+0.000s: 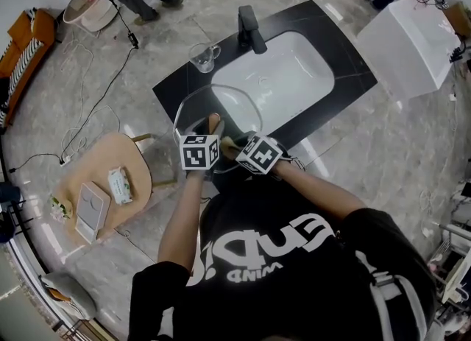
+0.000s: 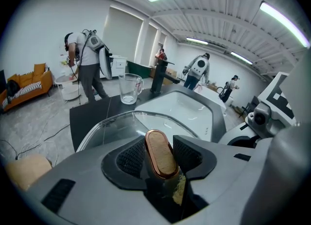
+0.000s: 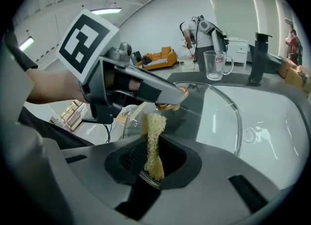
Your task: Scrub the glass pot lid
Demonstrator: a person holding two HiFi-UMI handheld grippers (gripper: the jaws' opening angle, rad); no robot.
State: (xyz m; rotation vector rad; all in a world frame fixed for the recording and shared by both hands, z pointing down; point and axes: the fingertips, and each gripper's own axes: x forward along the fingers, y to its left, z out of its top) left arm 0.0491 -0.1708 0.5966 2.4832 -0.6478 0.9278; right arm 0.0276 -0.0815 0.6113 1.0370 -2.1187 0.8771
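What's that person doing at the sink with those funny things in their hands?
A person is about to scrub a glass pot lid over the edge of the white sink. The left tool is clamped on the lid's wooden knob, holding it up. The right tool grips a yellowish scrubber close to the glass. Whether they touch is unclear.

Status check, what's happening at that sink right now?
Left gripper shut on glass lid by its handle, over sink edge. Right gripper shut on yellow scrubber, close to lid; contact unclear. Mug clear, behind.
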